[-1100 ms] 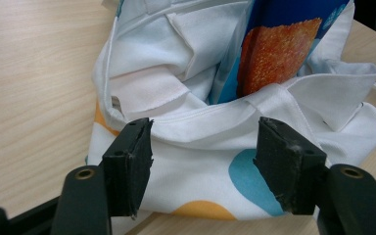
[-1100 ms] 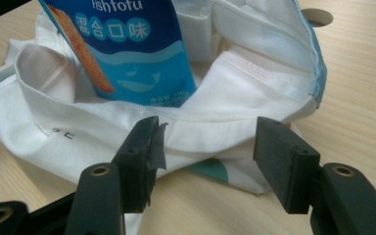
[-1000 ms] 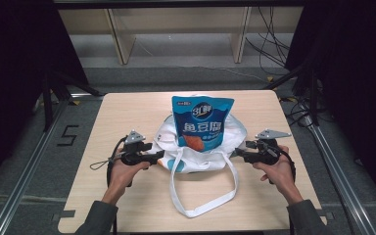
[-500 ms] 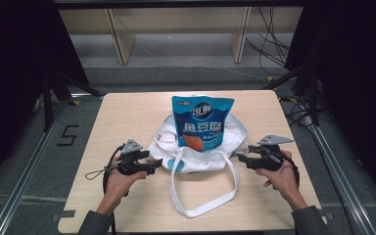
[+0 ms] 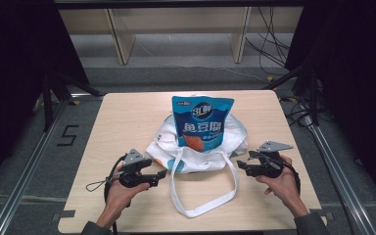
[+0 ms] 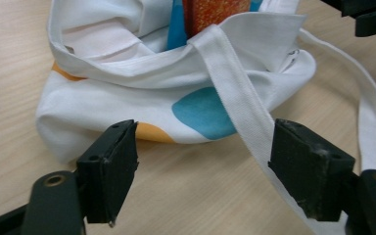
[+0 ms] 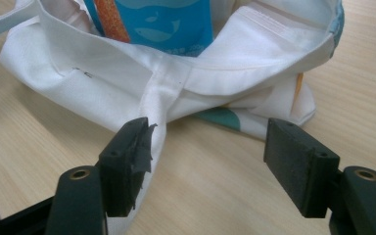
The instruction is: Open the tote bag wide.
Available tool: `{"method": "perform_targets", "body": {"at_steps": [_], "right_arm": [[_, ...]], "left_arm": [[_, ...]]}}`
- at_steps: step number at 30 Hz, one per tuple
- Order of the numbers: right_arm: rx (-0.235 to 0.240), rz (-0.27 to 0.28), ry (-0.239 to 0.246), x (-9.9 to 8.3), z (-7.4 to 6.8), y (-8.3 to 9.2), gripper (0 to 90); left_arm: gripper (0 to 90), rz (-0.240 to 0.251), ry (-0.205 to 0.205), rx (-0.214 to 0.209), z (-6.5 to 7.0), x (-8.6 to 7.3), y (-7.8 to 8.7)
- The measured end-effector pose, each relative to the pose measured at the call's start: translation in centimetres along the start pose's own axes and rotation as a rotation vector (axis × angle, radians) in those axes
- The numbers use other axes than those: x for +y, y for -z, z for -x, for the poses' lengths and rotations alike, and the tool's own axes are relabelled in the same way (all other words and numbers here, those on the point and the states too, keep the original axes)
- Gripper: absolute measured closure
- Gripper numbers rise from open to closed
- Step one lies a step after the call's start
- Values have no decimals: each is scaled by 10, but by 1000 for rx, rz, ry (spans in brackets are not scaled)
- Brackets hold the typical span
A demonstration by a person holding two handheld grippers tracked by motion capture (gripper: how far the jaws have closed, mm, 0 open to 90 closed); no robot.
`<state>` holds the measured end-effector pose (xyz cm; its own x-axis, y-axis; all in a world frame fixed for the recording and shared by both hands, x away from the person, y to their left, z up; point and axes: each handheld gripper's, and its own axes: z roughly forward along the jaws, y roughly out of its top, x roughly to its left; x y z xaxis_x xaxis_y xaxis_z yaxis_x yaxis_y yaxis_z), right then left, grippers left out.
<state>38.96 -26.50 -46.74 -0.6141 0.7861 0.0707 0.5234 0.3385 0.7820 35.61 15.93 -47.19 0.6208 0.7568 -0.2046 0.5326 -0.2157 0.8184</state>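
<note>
Both forearms come in low over the table's point(image 5: 117, 122) near edge, one at each near corner, hands curled around the grippers and pointing them inward at the white tote bag point(image 5: 196, 154) that slumps in the middle of the table. The left gripper point(image 5: 160, 174) lies almost level, just off the bag's near-left corner; its jaws have just been opening and now stand wide, with bare wood between them and only the bag's strap point(image 6: 247, 103) running down past the inner face of one jaw — nothing is clamped. The right gripper point(image 5: 241, 165) sits near the table's right edge, wrist a little raised, also aimed at the bag; its jaws too have just been opening and are spread apart, the strap's seam brushing by one pad but not pinched. A blue snack pouch point(image 5: 203, 122) stands upright out of the bag's mouth, leaning toward the far edge. The strap's loop lies flat toward the near edge, between the two hands.
</note>
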Motion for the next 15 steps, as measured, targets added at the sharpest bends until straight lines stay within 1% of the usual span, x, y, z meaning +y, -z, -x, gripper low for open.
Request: {"method": "perform_targets", "body": {"at_steps": [1, 2, 3, 4, 5, 6, 7, 8, 9, 10, 11, 12, 13, 14, 15], "right_arm": [[0, 0, 0, 0, 0, 0, 342], [-1, 8, -14, -2, 1, 0, 330], [-7, 9, -22, -3, 0, 0, 330], [8, 1, -7, -4, 1, 0, 330], [8, 1, -7, -4, 1, 0, 330], [12, -8, -2, -6, -1, 0, 332], [20, -12, -43, -7, -6, 0, 332], [16, -9, -37, -8, -7, 1, 332], [16, -9, -37, -8, -7, 1, 332], [31, -12, -30, -10, -10, 2, 332], [31, -12, -30, -10, -10, 2, 332], [28, -19, -23, -11, -10, 4, 332], [30, -23, -23, -13, -14, 7, 332], [25, -14, -30, -15, -16, 8, 333], [29, -22, -15, -16, -16, 10, 332]], "left_arm": [[226, 0, 0, 0, 0, 0, 0], [205, 14, 8, -4, 2, -4, 0], [193, 14, 8, -4, 2, -4, 0], [178, 10, 6, -5, 2, -6, 1], [178, 13, 6, -8, 3, -8, 1], [176, 0, -7, -8, 3, -12, 2], [175, -4, -14, -1, 4, -15, 2], [170, -32, -36, 8, 3, -17, 4], [168, -32, -36, 8, 3, -17, 4], [168, -26, -22, 11, 6, -23, 4], [168, -26, -22, 11, 6, -23, 4], [168, -43, -42, 13, 6, -25, 5], [167, -36, -38, 26, 11, -30, 6], [168, -36, -38, 26, 11, -30, 6], [168, -45, -45, 27, 12, -32, 8]]}}
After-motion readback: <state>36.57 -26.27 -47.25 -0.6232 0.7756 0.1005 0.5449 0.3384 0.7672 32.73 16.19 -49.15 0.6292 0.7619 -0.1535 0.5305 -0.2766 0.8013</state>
